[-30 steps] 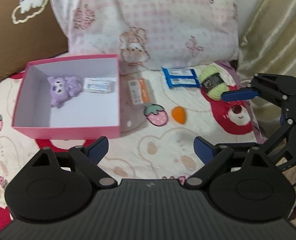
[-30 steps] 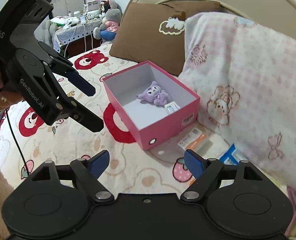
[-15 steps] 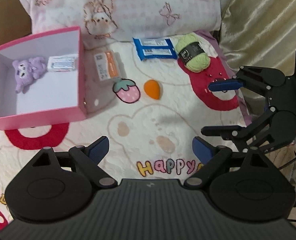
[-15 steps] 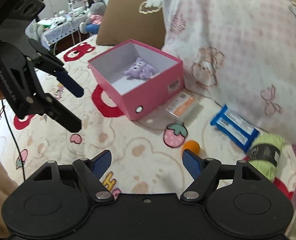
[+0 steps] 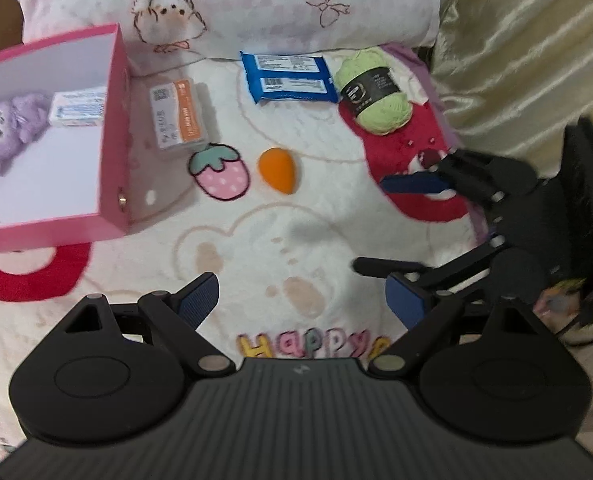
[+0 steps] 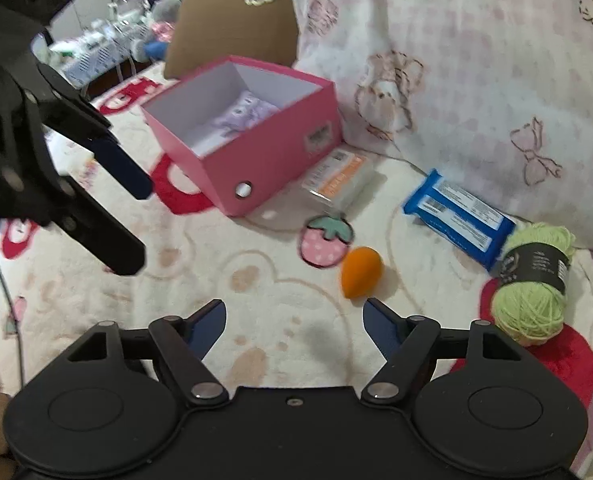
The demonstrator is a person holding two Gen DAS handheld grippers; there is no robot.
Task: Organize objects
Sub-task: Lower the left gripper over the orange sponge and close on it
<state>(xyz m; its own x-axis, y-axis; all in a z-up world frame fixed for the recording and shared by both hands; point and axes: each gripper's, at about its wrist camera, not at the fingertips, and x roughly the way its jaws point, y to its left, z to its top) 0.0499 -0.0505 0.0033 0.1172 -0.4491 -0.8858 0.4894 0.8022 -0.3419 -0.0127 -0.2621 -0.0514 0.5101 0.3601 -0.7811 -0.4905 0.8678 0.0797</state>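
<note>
In the left wrist view the left gripper (image 5: 300, 300) sits at the bottom centre of the frame with its jaws spread wide and nothing between them, only printed blanket (image 5: 296, 240) below. The orange egg-shaped sponge (image 5: 279, 171) lies above it, near mid-frame and well apart from the fingertips. Left of the sponge is a printed strawberry motif, then a clear-wrapped orange-and-white pack (image 5: 178, 118) just beside the right wall of the pink box (image 5: 114, 128) at the left edge. Inside the box lie a purple plush toy (image 5: 8, 128) and a small white-and-blue carton (image 5: 78, 106). A blue packet (image 5: 290, 78) and a ball of green yarn (image 5: 376, 94) lie in the upper centre-right, against the pink checked pillow (image 5: 256, 0). In the right wrist view the right gripper (image 6: 294, 322) occupies the bottom centre; its jaws are closing but remain apart and hold nothing. The sponge (image 6: 361, 273) lies just above its right fingertip, not between the pads. The yarn (image 6: 532, 284) is at the right, the blue packet (image 6: 458, 218) above it, the pink box (image 6: 264, 160) at upper centre.
</note>
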